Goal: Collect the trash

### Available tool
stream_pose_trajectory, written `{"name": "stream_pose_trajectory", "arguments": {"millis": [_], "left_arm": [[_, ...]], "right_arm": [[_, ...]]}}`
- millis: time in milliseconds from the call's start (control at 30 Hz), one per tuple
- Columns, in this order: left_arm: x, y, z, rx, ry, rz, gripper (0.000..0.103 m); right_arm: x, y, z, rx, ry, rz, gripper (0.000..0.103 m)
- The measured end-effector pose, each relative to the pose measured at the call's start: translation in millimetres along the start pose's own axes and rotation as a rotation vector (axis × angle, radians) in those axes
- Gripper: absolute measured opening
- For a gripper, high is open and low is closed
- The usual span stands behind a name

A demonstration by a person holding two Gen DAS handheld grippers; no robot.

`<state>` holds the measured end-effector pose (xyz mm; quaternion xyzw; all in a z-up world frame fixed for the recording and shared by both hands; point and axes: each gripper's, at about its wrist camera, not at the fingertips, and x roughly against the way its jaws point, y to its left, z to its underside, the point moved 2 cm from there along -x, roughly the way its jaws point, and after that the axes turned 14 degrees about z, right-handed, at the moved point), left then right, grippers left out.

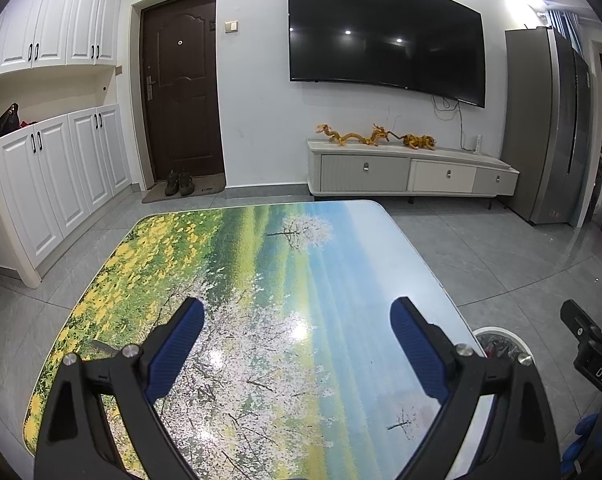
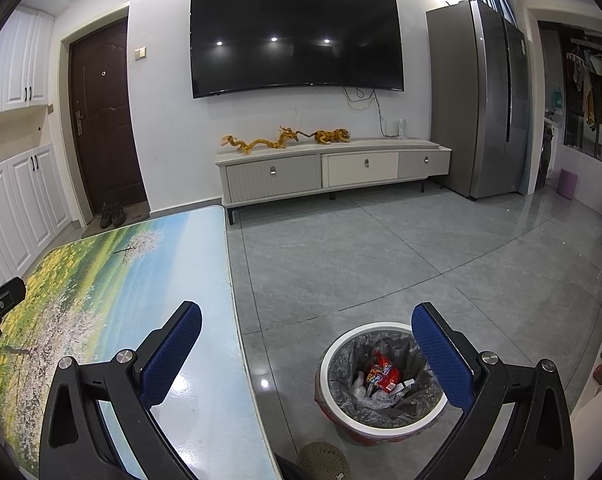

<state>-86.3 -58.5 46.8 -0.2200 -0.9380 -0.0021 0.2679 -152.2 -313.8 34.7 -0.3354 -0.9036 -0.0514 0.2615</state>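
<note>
The left gripper (image 1: pixel 297 320), black-framed with blue ribbed pads, hangs released, its jaws spread wide with nothing between them, above the glossy rectangular table (image 1: pixel 229 264) printed with a meadow and blossoming trees. The table's near edge is cut off by the frame and partly hidden behind the gripper's arms. At the right border of the left wrist view, only a black finger and a sliver of blue pad of the right gripper (image 1: pixel 593 320) show.

The right gripper (image 2: pixel 307 320), of the same build, is likewise spread and holds nothing. It hovers over the table's right edge and the grey tiled floor (image 2: pixel 381 248). Just beside the table stands the round white-rimmed bin lined with a grey plastic bag (image 2: pixel 333 364); its right side is hidden by the right pad. Inside lies the trash: a red snack wrapper (image 2: pixel 381 372) among crumpled clear and white scraps too small to tell apart. In the left wrist view only an arc of the bin's rim peeks out past the table corner.

Below the bin, a brown woven slipper (image 2: pixel 321 460) is cut off at the bottom edge.
</note>
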Motion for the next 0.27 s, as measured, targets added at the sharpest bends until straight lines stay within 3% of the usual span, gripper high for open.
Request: {"name": "stream_pose_trajectory", "arguments": {"millis": [267], "left_arm": [[1.4,-2.4,-0.4,-0.004,0.001,-0.004,0.095]], "right_arm": [[0.7,0.3,0.7,0.002,-0.003,-0.005,0.103]]}}
